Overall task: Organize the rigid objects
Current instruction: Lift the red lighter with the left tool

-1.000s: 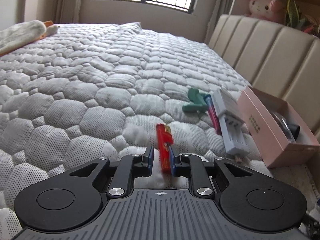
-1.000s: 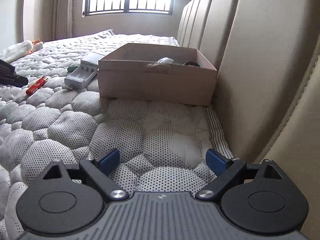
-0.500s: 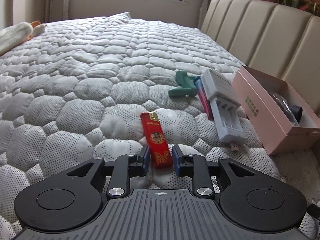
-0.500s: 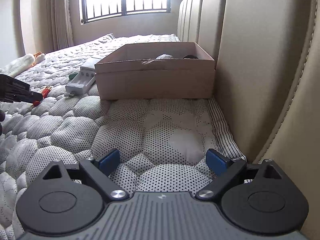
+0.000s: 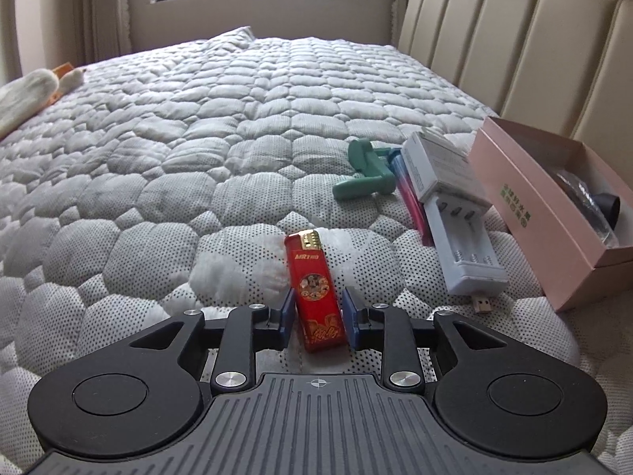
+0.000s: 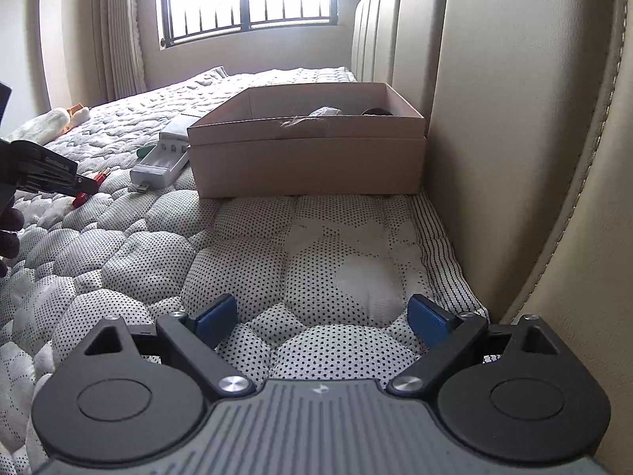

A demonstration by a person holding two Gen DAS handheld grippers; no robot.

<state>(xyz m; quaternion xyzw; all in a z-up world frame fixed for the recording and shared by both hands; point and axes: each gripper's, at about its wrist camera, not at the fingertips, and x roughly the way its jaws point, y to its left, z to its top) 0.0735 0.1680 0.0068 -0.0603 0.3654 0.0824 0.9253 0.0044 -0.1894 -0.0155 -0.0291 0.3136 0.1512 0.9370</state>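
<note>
A red lighter (image 5: 314, 297) lies flat on the quilted mattress (image 5: 198, 158) between the fingers of my left gripper (image 5: 316, 312). Its jaws are opening, and a thin gap shows on each side of the lighter. Beyond it to the right lie a green plastic piece (image 5: 368, 174), a pink-and-blue tube (image 5: 409, 194) and a white battery charger (image 5: 463, 229), beside an open pink box (image 5: 526, 213). My right gripper (image 6: 322, 316) hangs open and empty over the mattress, short of the box (image 6: 308, 158). In the right wrist view the left gripper (image 6: 85, 188) and lighter (image 6: 81, 200) sit far left.
A padded beige headboard (image 6: 494, 138) runs along the right, with the box against it. The box holds a dark object (image 5: 605, 206). A white plush toy (image 5: 27, 91) lies at the bed's far left. A person's hand (image 6: 8, 233) shows at the left edge.
The left gripper's jaws have spread off the lighter, which went from standing on edge in the grip to lying flat on the mattress. The right gripper stayed where it was, open.
</note>
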